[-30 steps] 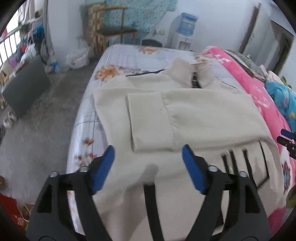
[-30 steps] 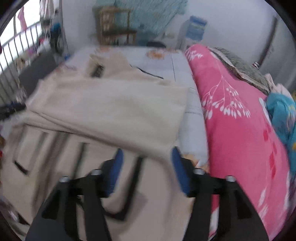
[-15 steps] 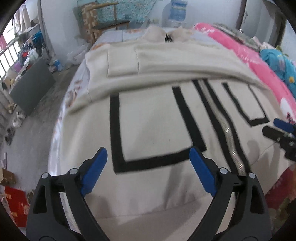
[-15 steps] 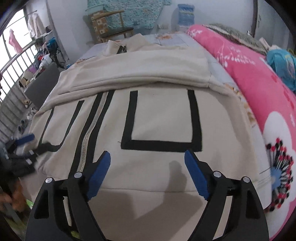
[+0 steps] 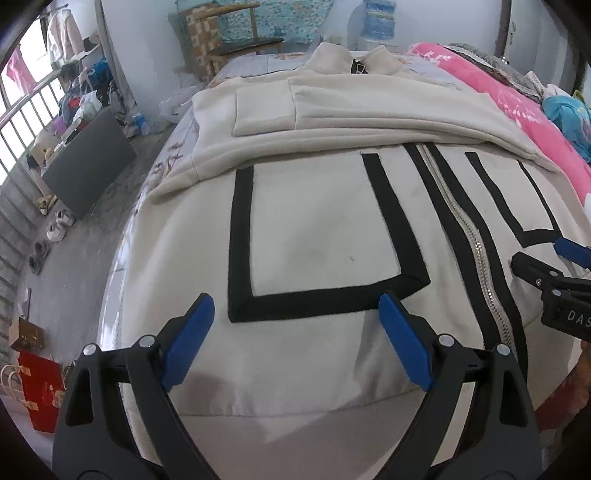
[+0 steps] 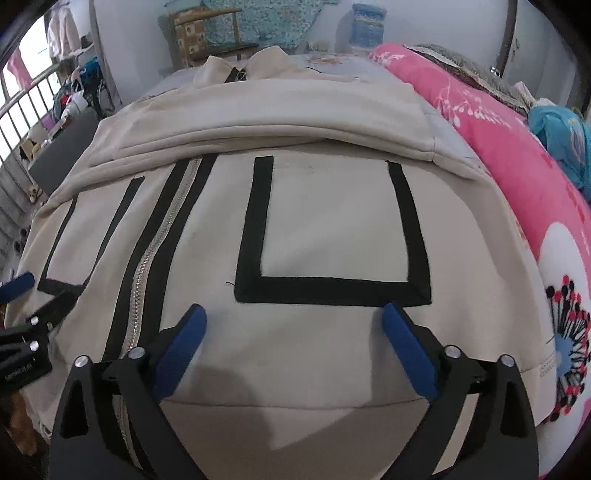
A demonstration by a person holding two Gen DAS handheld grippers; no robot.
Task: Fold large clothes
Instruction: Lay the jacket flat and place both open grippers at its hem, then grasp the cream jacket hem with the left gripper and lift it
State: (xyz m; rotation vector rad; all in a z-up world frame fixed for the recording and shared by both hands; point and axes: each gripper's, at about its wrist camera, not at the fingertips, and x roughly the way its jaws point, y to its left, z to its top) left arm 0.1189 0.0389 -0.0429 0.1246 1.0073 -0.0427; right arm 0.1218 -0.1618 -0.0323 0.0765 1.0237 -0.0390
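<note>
A cream jacket [image 6: 325,229] with black trim and a central zip [image 6: 155,240] lies flat on the bed [image 6: 443,136], its sleeves folded across the chest. The right gripper [image 6: 295,332] hovers over the hem, its jaws opening with nothing between them. The left gripper [image 6: 22,295] shows at the left edge. A pink quilt [image 6: 517,177] lies alongside.

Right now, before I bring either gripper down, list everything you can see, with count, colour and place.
jacket: one, cream with black trim, spread on the bed, sleeves folded across chest
zipper: one, silver, down the jacket front
quilt: one, pink, along the bed's right side
chair: one, wooden, beyond the bed
water bottle: one, blue, by the far wall
left gripper: black, blue pads, open over the hem
right gripper: same colours, jaws opening, nothing between them
</note>
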